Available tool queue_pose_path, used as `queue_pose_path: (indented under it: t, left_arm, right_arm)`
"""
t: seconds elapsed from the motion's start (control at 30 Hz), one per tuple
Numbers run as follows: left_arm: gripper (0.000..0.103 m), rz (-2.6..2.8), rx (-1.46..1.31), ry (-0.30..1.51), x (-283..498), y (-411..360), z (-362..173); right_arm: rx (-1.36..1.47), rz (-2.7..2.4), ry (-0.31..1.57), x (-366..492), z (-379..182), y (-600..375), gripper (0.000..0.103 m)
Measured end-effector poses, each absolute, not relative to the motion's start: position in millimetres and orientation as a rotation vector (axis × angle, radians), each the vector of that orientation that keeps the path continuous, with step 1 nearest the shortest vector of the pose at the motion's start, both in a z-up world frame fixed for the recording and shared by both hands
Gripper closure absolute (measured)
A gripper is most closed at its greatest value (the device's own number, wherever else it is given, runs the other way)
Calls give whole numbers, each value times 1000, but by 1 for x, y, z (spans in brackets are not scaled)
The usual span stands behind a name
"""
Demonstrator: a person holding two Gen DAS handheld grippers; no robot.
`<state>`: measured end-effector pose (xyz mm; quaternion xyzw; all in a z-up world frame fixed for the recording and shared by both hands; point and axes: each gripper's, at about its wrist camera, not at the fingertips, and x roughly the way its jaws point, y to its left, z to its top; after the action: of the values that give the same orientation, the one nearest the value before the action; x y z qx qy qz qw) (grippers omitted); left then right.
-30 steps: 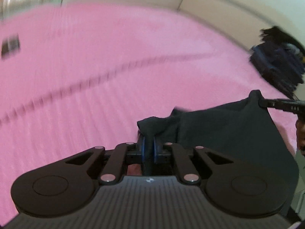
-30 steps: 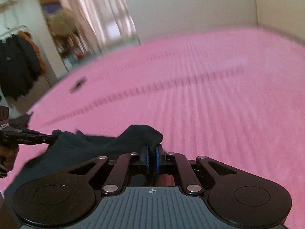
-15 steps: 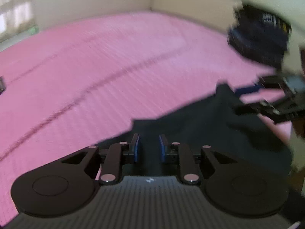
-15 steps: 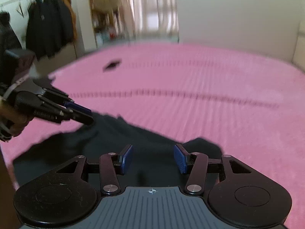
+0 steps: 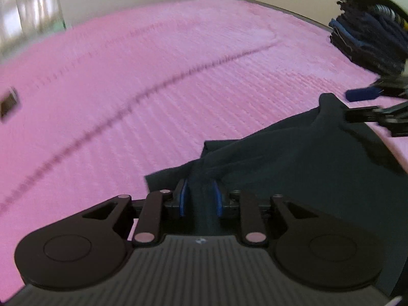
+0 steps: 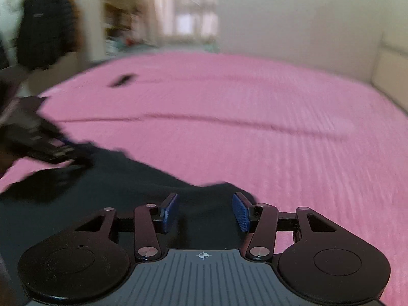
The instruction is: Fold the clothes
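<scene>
1. The dark garment lies along the near edge of the pink bed, spread toward the right, with a bunched ridge running up to the left gripper.
2. That left gripper is pinched narrow on a rope of the cloth. I'd say it grips there to hold a corner or edge firm while the rest is arranged.
3. The right gripper stands wide, nothing between its blue pads, poised just over the garment's right-hand edge. That looks like a stance for taking or letting go of that edge; which one, I can't tell.
4. From the left wrist view the right gripper shows at the far right, one pad above the cloth's raised peak.
5. No containers anywhere. The nearest thing to storage is a stack of dark folded clothes at the far right of the bed, well apart from the garment in hand.
6. A small dark object lies far left on the bed, too blurred to name.
</scene>
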<state>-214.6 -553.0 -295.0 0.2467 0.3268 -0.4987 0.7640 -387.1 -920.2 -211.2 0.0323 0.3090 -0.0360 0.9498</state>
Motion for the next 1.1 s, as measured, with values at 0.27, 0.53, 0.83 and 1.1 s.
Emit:
queue_pose_path:
  t: [0.27, 0.53, 0.83, 1.1]
  left_arm:
    - [84, -1075, 516, 641, -295, -463, -297]
    - [86, -1044, 486, 615, -348, -407, -297]
    - [85, -975, 435, 650, -363, -397, -291]
    - [30, -924, 383, 677, -379, -384, -284]
  right_arm:
    - [131, 13, 718, -470, -244, -854, 52]
    - [-28, -56, 709, -508, -236, -822, 52]
    - [129, -97, 722, -508, -244, -822, 41]
    - [540, -232, 591, -557, -229, -861, 0]
